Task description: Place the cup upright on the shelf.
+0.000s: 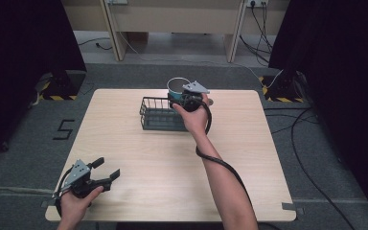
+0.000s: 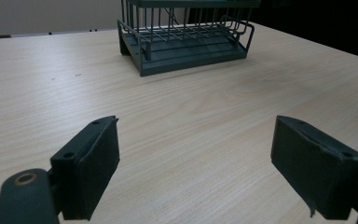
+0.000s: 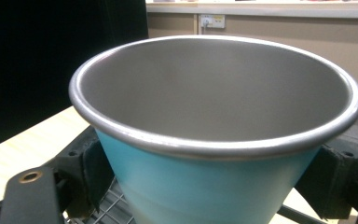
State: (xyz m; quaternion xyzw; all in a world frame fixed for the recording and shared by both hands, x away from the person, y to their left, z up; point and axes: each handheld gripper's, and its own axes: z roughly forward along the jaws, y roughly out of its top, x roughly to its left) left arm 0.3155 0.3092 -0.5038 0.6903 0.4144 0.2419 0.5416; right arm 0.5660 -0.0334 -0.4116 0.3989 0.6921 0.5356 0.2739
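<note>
A teal cup [image 3: 205, 186] with a steel rim and bare metal inside sits between the two black jaws of my right gripper [image 3: 209, 172], which press on its sides. In the high view the cup [image 1: 176, 86] is held upright over the far right corner of a dark wire basket [image 1: 159, 115], with my right gripper [image 1: 182, 98] shut on it. My left gripper [image 1: 107, 168] rests near the table's front left corner, open with nothing between its jaws. In the left gripper view that gripper [image 2: 214, 154] faces the basket [image 2: 186, 39] across bare tabletop.
The light wooden table [image 1: 139, 158] stands on a grey floor. Cables [image 1: 306, 163] run on the floor at the right. Dark curtains hang on both sides, and a wooden desk frame [image 1: 172, 28] stands beyond the table.
</note>
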